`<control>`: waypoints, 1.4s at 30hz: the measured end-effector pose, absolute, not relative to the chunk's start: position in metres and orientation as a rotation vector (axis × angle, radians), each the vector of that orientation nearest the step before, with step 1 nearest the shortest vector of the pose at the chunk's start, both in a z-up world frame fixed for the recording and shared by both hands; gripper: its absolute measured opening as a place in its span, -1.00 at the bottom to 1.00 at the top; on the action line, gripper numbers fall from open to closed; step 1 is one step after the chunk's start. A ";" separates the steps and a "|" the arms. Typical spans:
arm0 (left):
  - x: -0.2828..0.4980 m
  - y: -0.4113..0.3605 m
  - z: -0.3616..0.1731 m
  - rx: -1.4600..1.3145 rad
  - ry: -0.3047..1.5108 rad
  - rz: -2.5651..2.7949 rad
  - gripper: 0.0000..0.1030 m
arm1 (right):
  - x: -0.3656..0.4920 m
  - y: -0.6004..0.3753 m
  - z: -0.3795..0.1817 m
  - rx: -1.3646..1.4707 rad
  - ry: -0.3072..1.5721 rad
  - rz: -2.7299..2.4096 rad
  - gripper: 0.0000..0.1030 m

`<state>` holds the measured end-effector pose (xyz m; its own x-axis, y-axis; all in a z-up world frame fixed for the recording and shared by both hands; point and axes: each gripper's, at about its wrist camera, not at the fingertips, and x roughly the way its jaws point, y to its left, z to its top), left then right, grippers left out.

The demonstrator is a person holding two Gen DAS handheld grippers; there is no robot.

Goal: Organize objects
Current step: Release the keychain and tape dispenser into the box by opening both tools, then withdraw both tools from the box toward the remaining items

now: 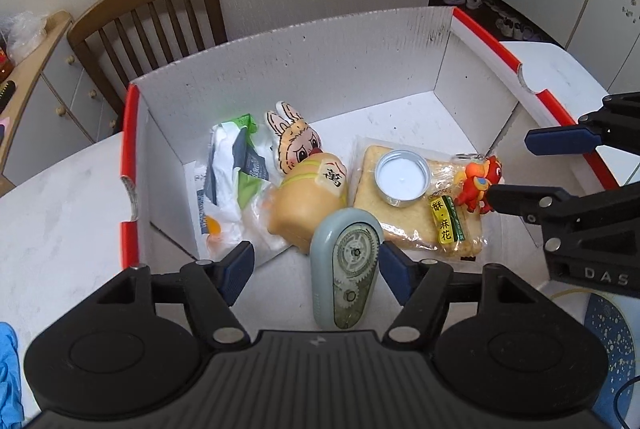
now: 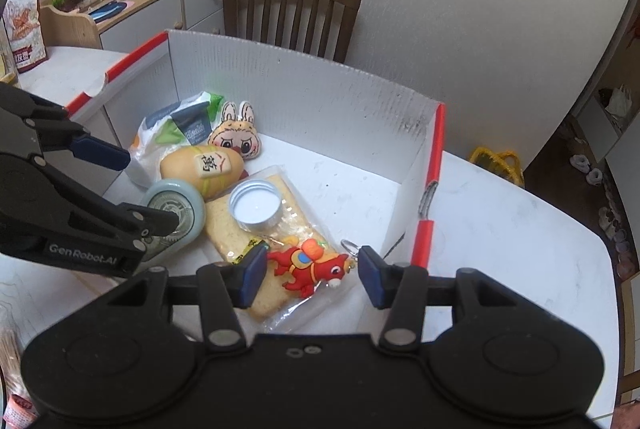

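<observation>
Corrugated white box (image 1: 304,69) with red rims holds a rounded grey-blue correction tape (image 1: 346,269) at lower centre between the parted left gripper (image 1: 316,269), and a glossy red horse keychain (image 2: 310,267) between the parted right gripper (image 2: 312,269).

Both wrist views look steeply down, close, sharing the white box (image 1: 280,69).
</observation>
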<state>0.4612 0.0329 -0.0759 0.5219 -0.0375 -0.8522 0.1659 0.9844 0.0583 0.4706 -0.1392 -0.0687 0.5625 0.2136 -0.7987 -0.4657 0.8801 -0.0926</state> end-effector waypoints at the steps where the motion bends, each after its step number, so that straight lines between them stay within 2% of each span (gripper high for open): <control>1: 0.459 0.033 -0.074 0.138 1.008 -0.120 0.32 | 0.470 -0.140 -0.067 -0.306 0.887 0.407 -0.02; 20: 0.407 0.035 -0.013 0.105 0.883 -0.119 0.32 | 0.425 -0.142 -0.023 -0.216 0.820 0.414 0.23; 23: 0.396 0.036 -0.009 0.092 0.871 -0.117 0.32 | 0.415 -0.142 -0.018 -0.200 0.813 0.415 0.37; 29: 0.374 0.036 0.002 0.082 0.845 -0.131 0.32 | 0.394 -0.143 -0.005 -0.186 0.781 0.422 0.40; 36: 0.348 0.038 0.014 0.054 0.827 -0.153 0.32 | 0.369 -0.146 0.007 -0.157 0.764 0.434 0.64; 37: 0.344 0.039 0.015 0.047 0.828 -0.159 0.33 | 0.365 -0.147 0.009 -0.153 0.762 0.436 0.66; 40: 0.330 0.040 0.019 0.032 0.820 -0.166 0.54 | 0.353 -0.148 0.012 -0.148 0.753 0.448 0.75; 42: 0.319 0.041 0.021 0.044 0.804 -0.169 0.54 | 0.344 -0.148 0.015 -0.146 0.744 0.456 0.82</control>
<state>0.3194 0.0406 0.0215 0.6809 -0.1342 -0.7199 0.1673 0.9856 -0.0255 0.3444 -0.1482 0.0150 0.6437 0.3475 -0.6818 -0.4495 0.8928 0.0306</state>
